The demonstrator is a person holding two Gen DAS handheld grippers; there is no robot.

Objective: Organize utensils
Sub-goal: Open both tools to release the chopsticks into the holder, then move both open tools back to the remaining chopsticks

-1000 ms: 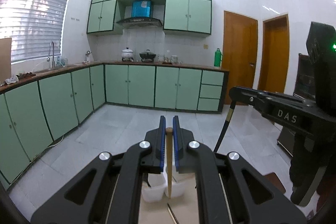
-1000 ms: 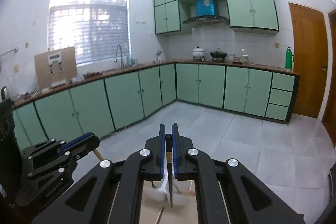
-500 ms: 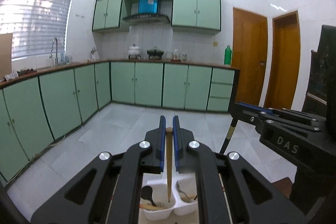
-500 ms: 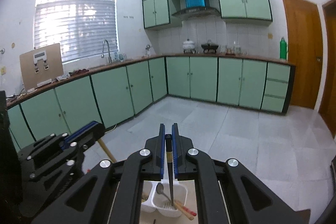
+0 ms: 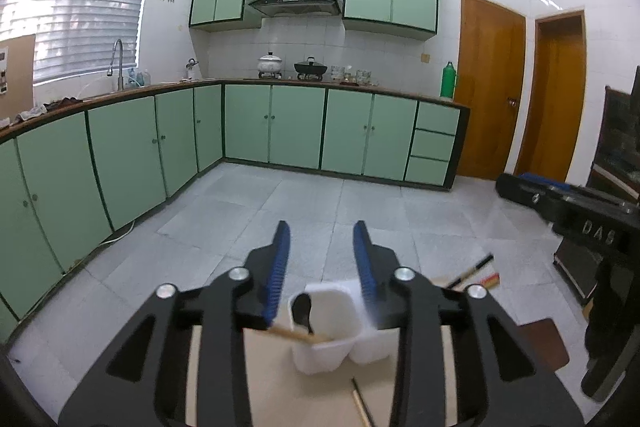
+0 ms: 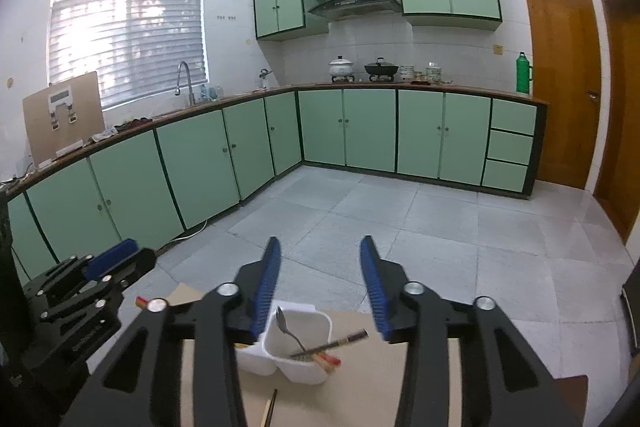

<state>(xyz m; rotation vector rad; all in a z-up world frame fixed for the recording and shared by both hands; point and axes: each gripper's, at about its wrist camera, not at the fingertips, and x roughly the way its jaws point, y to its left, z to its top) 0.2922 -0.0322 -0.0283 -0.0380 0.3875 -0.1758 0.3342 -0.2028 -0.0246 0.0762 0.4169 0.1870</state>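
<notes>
The white two-compartment holder (image 6: 298, 347) stands on a pale board (image 6: 360, 399), below and just beyond both grippers.

From the right wrist camera, its right-hand compartment holds a metal spoon (image 6: 289, 331) leaning bowl-up, its long axis running from upper left down to lower right. A dark-tipped chopstick (image 6: 340, 342) lies across the same compartment's rim, nearly level, with the dark end pointing right and slightly up. Red-tipped chopsticks (image 6: 326, 361) sit beside it.

From the left wrist camera, the other compartment (image 5: 324, 327) holds a black spoon (image 5: 302, 311) standing bowl-up and a wooden stick (image 5: 298, 335) that slants across the near rim, its free end pointing left. One more chopstick (image 5: 362, 405) lies flat on the board in front of the holder, pointing away and a little left.

The left gripper (image 5: 321, 267) hangs level above the holder, facing the far cabinets (image 5: 296, 131), its blue-padded fingers spread wide with nothing between them. The right gripper (image 6: 319, 279) sits in a matching pose just to its right, likewise spread wide and holding nothing. Each gripper's black body shows at the edge of the other's view.
</notes>
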